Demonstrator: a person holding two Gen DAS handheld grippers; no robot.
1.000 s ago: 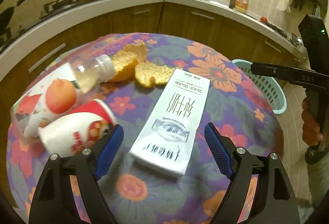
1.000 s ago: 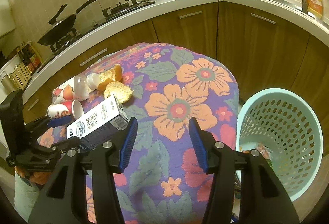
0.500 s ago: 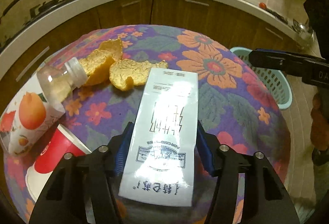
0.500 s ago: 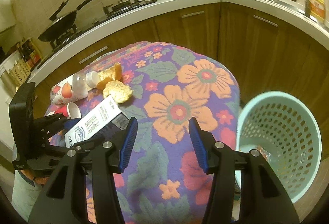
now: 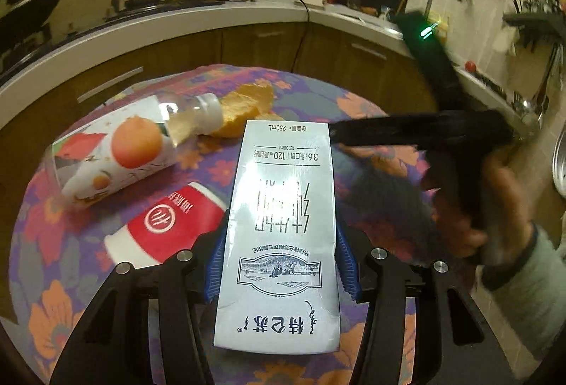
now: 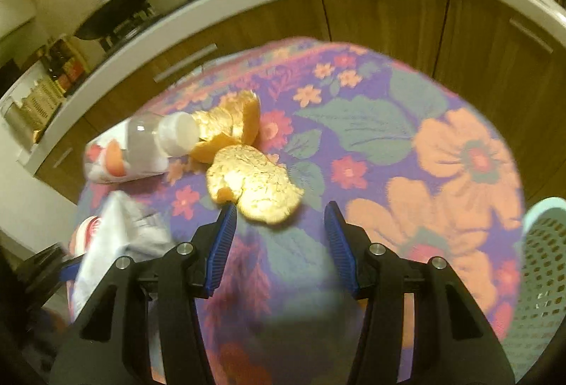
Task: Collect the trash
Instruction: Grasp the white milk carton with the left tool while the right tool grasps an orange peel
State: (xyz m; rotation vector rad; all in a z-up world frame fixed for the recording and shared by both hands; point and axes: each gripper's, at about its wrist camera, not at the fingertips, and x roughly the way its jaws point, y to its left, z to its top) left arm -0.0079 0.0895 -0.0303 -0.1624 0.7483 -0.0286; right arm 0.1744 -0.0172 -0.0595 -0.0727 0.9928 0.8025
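left gripper (image 5: 281, 261) had just closed; its blue pads squeezed the white milk carton (image 5: 279, 236) | right gripper (image 6: 279, 243) open, nothing in it; orange peel (image 6: 254, 187) just past its tips | red cup (image 5: 166, 225) left of carton; juice bottle (image 5: 120, 151) farther left | teal basket (image 6: 541, 279) at right of the table (image 6: 389, 137)

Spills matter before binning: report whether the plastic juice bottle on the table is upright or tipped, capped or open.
Tipped and capped: the juice bottle lies on its side on the floral tablecloth, white cap on, against the orange peel.
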